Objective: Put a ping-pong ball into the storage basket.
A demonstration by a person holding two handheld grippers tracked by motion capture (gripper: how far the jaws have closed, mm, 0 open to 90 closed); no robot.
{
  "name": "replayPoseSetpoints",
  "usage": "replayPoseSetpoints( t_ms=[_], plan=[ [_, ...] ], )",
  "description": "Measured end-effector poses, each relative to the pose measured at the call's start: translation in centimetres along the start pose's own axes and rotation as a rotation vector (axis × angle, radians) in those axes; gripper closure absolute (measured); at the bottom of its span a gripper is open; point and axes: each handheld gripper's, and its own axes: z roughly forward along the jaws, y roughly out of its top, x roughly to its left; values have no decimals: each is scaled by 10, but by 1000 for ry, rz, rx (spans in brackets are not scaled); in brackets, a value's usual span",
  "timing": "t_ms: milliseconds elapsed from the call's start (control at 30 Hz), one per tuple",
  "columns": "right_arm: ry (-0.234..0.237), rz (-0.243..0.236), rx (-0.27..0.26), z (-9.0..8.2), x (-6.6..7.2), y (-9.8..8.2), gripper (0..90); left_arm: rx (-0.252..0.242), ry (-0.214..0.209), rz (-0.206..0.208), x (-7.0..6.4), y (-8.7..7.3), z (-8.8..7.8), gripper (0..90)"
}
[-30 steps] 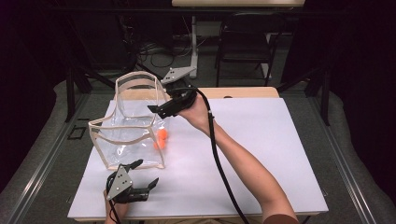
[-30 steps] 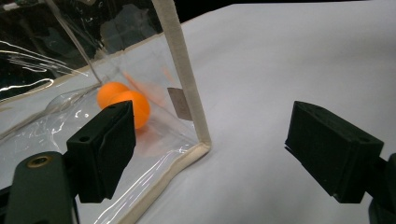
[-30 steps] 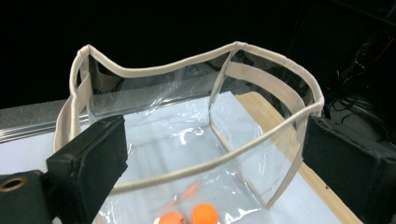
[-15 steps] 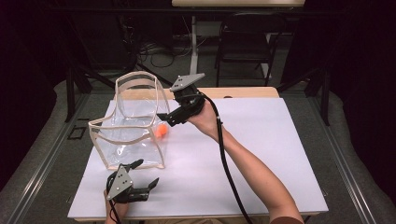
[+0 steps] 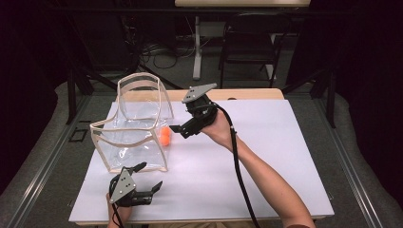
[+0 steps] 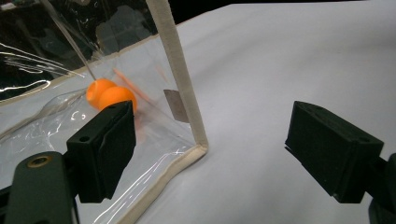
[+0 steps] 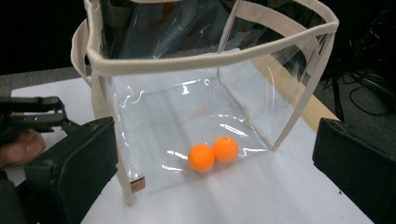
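A clear bag with beige trim (image 5: pixel 128 137) stands open-topped on the left of the white table (image 5: pixel 266 156). Two orange balls (image 7: pixel 201 157) (image 7: pixel 225 149) lie side by side on its bottom, against the wall that faces my right gripper; they also show through the plastic as orange balls (image 6: pixel 109 95). My right gripper (image 5: pixel 179 130) hangs just right of the bag, level with that wall, aimed at it. Its jaws have just been opening and stand wide with nothing between them (image 7: pixel 212 186). My left gripper (image 5: pixel 151 175) rests open at the bag's near corner (image 6: pixel 201 140).
A wooden strip (image 5: pixel 247 94) runs along the table's far edge. Beyond it stand a chair (image 5: pixel 247 52) and floor cables (image 5: pixel 161 52). The table's right half is bare white sheet. The right gripper's cable (image 5: pixel 237 166) trails along the forearm.
The right gripper has come away from above the bag's rim, moving right and down to beside the bag. The left gripper has stayed put.
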Motion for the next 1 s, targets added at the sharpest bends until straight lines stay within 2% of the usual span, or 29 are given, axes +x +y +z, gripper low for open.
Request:
replayPoseSetpoints(
  t_ms=[233,533,1000],
  plan=[
    [6,-1,25,-3,6,-14,0,-4,13,-11,-1,-1,-4,158],
    [22,21,42,-8,8,-35,0,3,24,-11,-1,-2,-7,158],
    [18,41,90,-9,15,-70,0,8,21,-8,-2,-3,-7,158]
  ],
)
